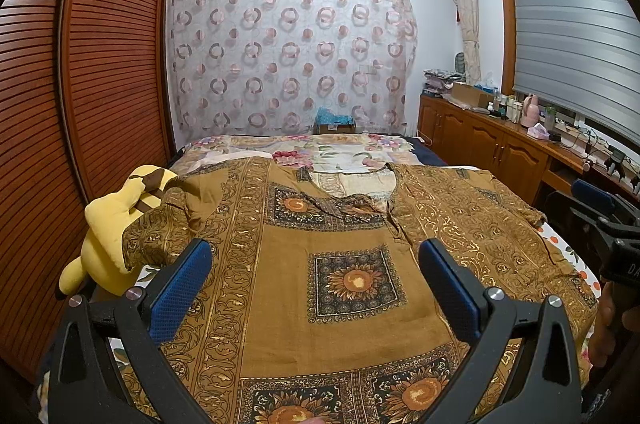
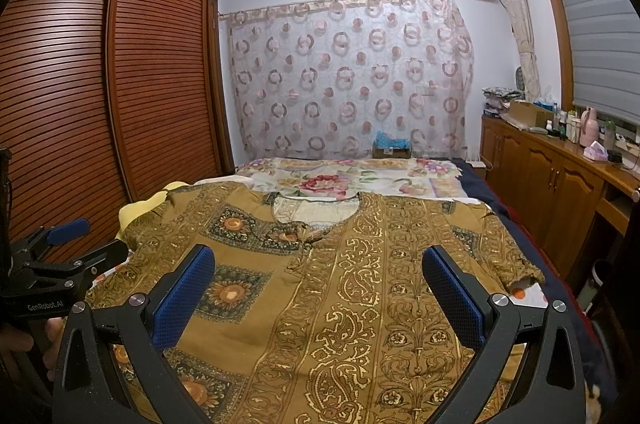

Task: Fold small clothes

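A brown-gold patterned shirt lies spread flat on the bed, neckline toward the far end, sleeves out to both sides. It also shows in the right wrist view. My left gripper is open and empty, hovering over the shirt's left half above the sunflower squares. My right gripper is open and empty, hovering over the shirt's right half. The left gripper also shows at the left edge of the right wrist view; the right gripper shows at the right edge of the left wrist view.
A yellow plush toy sits at the bed's left edge under the shirt's left sleeve. A floral bedspread covers the far bed. A slatted wooden wardrobe stands left. Wooden cabinets with bottles line the right wall.
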`<state>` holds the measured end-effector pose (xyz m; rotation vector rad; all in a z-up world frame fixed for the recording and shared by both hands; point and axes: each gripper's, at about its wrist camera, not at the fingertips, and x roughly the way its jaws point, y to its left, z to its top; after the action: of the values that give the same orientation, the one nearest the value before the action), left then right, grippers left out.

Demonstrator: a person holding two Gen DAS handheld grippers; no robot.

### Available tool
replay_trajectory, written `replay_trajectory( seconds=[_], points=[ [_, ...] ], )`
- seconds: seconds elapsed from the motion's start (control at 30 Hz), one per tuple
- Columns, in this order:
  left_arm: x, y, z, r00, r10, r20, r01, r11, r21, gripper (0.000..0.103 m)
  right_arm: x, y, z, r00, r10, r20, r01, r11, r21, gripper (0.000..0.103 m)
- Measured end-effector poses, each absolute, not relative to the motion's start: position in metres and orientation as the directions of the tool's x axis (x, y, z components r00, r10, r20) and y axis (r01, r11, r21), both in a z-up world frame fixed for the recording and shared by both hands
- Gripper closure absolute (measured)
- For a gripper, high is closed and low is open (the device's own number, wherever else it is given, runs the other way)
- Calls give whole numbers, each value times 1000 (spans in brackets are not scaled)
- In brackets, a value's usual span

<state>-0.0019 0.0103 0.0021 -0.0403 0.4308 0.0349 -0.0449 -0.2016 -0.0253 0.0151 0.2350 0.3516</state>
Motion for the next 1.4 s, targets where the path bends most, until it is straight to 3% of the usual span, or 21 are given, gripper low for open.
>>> replay_trajectory(
  seconds=[0.77, 1.13, 1.4],
  points=[
    [-2, 14, 2, 906, 31, -423, -45, 999, -23, 0, -39, -202, -29, 900, 369, -233, -363, 929, 68, 0],
    [17, 35, -14, 875, 2, -483, -23, 999, -39, 0, -10, -193, -40, 867, 399, -297, -398, 915, 67, 0],
    [41, 61, -35, 822, -10, -569, -3, 1000, -22, 0, 25, -180, -62, 809, 422, -410, -441, 896, 54, 0]
  ],
)
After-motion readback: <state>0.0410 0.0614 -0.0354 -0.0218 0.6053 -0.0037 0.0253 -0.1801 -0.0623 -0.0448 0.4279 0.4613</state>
